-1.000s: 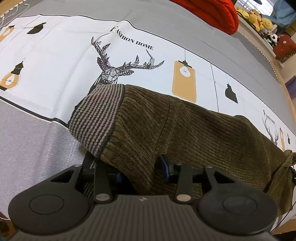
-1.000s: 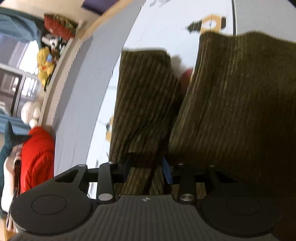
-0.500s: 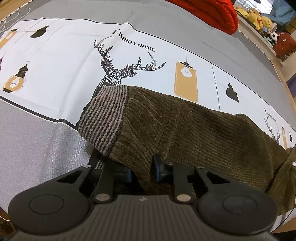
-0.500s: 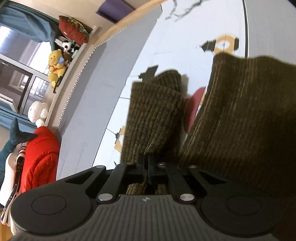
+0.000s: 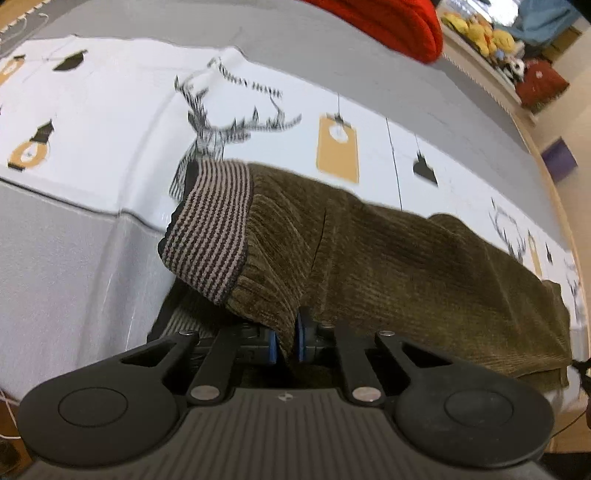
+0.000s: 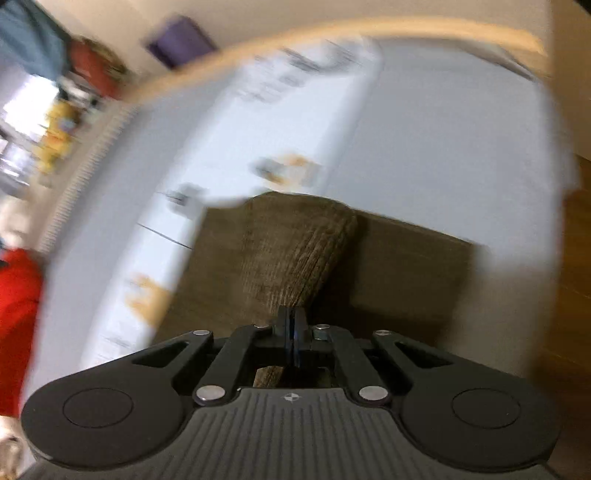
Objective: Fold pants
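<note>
Olive-brown corduroy pants (image 5: 388, 258) with a striped grey-and-black waistband (image 5: 214, 229) lie across a printed bed cover (image 5: 92, 122). My left gripper (image 5: 285, 343) is shut on the near edge of the pants beside the waistband and lifts it a little. In the right wrist view my right gripper (image 6: 291, 332) is shut on a bunched pant leg end (image 6: 295, 254), raised above the rest of the pants (image 6: 406, 266). That view is blurred by motion.
The cover (image 6: 424, 140) has deer and lamp prints on white with grey borders. A red garment (image 5: 388, 22) lies at the far edge. Plush toys (image 5: 480, 29) sit on a shelf beyond the bed. Wooden floor (image 6: 576, 258) shows at the right.
Both grippers have closed on the pants. The left has lifted the waist edge. The right has swung upward with the leg end, blurring its view.
</note>
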Action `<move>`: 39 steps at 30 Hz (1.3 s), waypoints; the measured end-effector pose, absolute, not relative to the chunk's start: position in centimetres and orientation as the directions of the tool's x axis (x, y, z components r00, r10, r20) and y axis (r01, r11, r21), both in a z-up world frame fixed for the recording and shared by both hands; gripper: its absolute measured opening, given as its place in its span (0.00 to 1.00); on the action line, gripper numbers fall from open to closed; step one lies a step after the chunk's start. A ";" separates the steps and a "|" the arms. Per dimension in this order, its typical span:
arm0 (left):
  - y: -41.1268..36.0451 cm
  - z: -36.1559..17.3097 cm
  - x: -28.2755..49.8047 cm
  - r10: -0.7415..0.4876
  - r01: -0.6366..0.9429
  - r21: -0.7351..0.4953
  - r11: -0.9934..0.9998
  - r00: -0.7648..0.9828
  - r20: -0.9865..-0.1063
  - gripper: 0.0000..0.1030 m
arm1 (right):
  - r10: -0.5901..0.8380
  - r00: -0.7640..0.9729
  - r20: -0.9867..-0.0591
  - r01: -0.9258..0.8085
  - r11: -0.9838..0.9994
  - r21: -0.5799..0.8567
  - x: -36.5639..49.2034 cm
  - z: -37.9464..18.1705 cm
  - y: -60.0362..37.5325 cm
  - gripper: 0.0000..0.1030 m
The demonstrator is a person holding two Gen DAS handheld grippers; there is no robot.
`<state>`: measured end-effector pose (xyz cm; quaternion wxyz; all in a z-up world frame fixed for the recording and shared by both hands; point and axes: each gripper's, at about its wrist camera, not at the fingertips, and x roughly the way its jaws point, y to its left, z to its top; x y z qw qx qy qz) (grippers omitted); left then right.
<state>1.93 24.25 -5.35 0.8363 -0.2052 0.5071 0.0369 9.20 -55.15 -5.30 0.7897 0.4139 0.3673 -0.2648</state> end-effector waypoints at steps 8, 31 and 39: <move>24.5 -5.7 1.2 -0.093 -0.280 -0.226 0.933 0.420 -0.903 0.27 | -0.044 0.412 -0.910 0.782 0.530 0.328 5.7 -8.0 -57.7 0.00; 17.2 -6.3 4.3 0.139 -0.041 0.133 0.990 0.385 -0.912 0.47 | -0.215 0.559 -0.801 0.745 0.555 0.371 8.9 -6.2 -59.7 0.06; 16.8 -8.9 3.0 0.240 0.115 0.287 0.951 0.310 -0.920 0.47 | -0.207 0.405 -0.890 0.886 0.329 0.327 5.6 -7.8 -61.7 0.08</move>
